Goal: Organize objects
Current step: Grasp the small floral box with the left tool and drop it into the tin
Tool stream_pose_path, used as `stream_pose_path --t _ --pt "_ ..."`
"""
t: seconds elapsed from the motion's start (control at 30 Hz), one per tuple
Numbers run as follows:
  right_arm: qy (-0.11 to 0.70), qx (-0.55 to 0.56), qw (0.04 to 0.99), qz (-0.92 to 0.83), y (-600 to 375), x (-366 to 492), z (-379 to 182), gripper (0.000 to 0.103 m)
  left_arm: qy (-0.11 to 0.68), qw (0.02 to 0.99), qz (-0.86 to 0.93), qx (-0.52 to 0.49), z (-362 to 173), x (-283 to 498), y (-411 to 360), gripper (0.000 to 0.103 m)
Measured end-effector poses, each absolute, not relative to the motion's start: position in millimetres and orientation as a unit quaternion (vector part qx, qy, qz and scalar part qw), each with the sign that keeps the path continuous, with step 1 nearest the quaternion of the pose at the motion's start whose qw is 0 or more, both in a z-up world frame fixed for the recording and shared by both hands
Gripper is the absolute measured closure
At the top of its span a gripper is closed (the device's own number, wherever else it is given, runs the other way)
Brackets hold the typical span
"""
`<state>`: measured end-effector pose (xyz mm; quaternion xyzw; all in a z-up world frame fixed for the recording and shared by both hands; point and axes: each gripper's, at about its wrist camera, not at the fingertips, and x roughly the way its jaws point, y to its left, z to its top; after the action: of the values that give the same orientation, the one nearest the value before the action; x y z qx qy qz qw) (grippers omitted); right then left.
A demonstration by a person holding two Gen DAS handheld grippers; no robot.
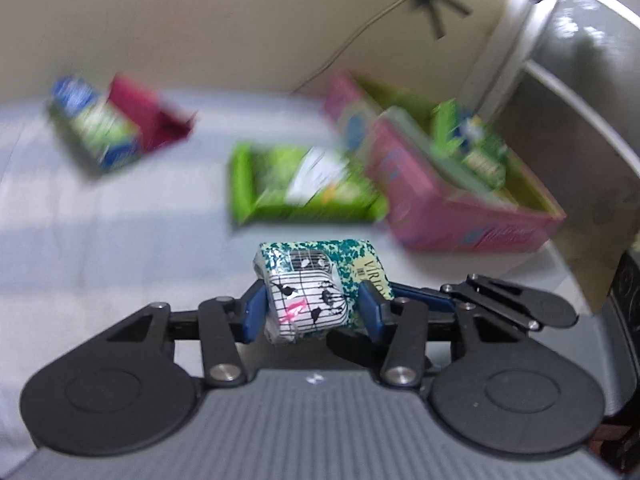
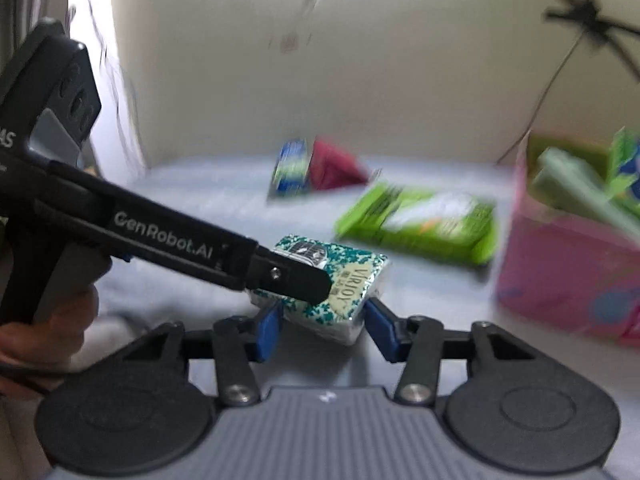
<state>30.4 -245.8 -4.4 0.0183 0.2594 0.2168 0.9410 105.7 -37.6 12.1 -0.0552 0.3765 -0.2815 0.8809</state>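
A small tissue pack (image 1: pixel 308 280) with a teal leaf print and a white birdcage picture sits between the blue pads of my left gripper (image 1: pixel 312 304), which press on its two sides. In the right wrist view the same pack (image 2: pixel 352 280) lies tilted between the blue pads of my right gripper (image 2: pixel 322 324), and both pads touch it. The left gripper's black finger (image 2: pixel 296 278) reaches in from the left across the top of the pack. The right gripper's black linkage (image 1: pixel 508 300) shows beside the pack at the right. Both views are blurred.
On the pale bed surface (image 1: pixel 120 240) lie a flat green pack (image 1: pixel 308 184), a blue-green pack (image 1: pixel 96 132) and a maroon box (image 1: pixel 148 116). At the right, an open pink box (image 1: pixel 460 208) holds several green packs. A hand (image 2: pixel 40 332) grips the left tool.
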Motion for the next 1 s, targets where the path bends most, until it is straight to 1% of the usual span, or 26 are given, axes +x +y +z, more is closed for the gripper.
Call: stream_pose_path --t 0.17,0.23,0.33,0.43,0.47,0.5,0.57,0.63,0.8,1.0 --pt "0.197 0.045 0.968 0.15 -305 31 27 0.056 0.33 0.878 -0.344 -0.033 54 123 -99 0.052" --pt "0.193 0.045 0.973 0.121 -325 38 30 0.055 0.315 0.878 -0.36 -0.009 58 130 -131 0.051" --pt "0.207 0.054 0.972 0.094 -349 52 27 0.054 0.318 0.874 -0.367 0.007 52 145 -168 0.051" --pt "0.216 0.059 0.972 0.077 -364 63 18 0.05 0.325 0.872 -0.366 0.013 42 159 -189 0.05" --pt "0.215 0.061 0.972 0.07 -368 62 17 0.044 0.327 0.874 -0.36 0.015 40 162 -194 0.05" --pt "0.213 0.063 0.973 0.065 -371 60 16 0.042 0.329 0.876 -0.353 0.019 37 164 -198 0.049" --pt "0.21 0.069 0.974 0.058 -375 59 13 0.041 0.322 0.884 -0.338 0.025 35 164 -201 0.042" --pt "0.208 0.076 0.974 0.057 -374 62 4 0.041 0.315 0.893 -0.319 0.031 35 163 -202 0.039" --pt "0.189 0.087 0.977 0.041 -377 51 6 0.041 0.298 0.912 -0.278 0.052 44 149 -195 0.038" --pt "0.178 0.135 0.975 0.014 -388 26 13 0.041 0.285 0.923 -0.253 0.056 53 128 -180 0.038"
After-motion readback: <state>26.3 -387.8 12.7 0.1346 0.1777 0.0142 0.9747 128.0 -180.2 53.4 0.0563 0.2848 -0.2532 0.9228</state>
